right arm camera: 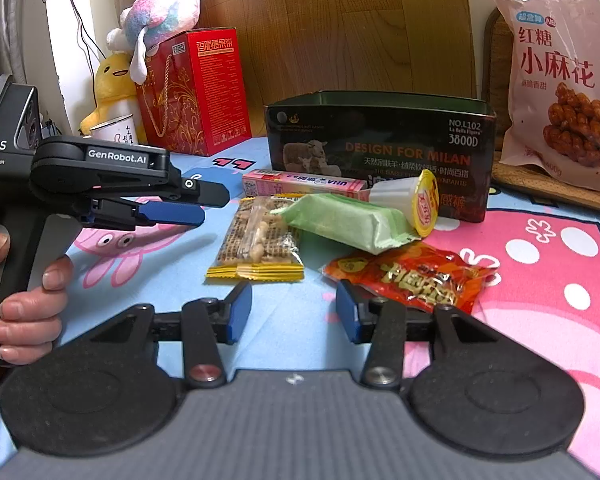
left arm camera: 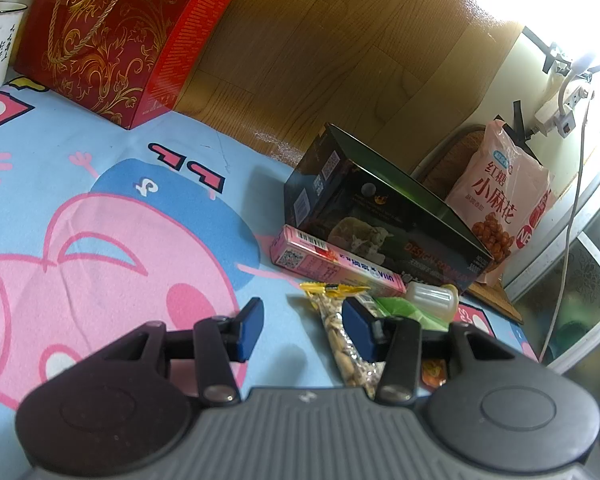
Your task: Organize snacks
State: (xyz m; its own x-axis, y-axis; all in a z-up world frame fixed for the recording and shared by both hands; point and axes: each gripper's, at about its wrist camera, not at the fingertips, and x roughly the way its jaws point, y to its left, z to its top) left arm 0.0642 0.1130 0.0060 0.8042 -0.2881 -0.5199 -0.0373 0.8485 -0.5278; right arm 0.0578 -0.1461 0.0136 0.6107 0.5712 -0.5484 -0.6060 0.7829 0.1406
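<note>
Far left in the right wrist view, a hand point(right arm camera: 24, 300) grips the handle of the left gripper point(right arm camera: 176, 208), which sits above the cartoon-print blanket point(right arm camera: 292, 320) w/ its blue pads apart and nothing btwn them, so open. Behind it, back left, there's a white mug point(right arm camera: 114, 130), a yellow plush point(right arm camera: 112, 88), a pastel plush point(right arm camera: 160, 12) perched on top of a red gift box point(right arm camera: 196, 92) w/ a rope handle. Moving right, the snack pile is mid-blanket: a peanut pack point(right arm camera: 256, 240) w/ yellow ends lies flat, a green wrapped bar point(right arm camera: 348, 220) overlaps its right edge, and a long pink box point(right arm camera: 300, 184) lies behind both, right up against the dark open box point(right arm camera: 380, 148) marked "DESIGN FOR MILAN". A jelly cup point(right arm camera: 412, 200) on its side leans btwn the green bar and the dark box. In front of those, a red-orange packet point(right arm camera: 412, 276) lies flat, touching or just beside the right gripper's right finger; can't tell which. The right gripper point(right arm camera: 294, 312) is low over the blanket, front center, pads spread w/ only bare blanket btwn them, so open too, holding nothing. Far right, a big pink bag point(right arm camera: 560, 80) of twisted dough snacks stands on a woven mat point(right arm camera: 540, 182), well apart from the pile. From the left wrist cam the same pile sits just right of that gripper's tips.
</note>
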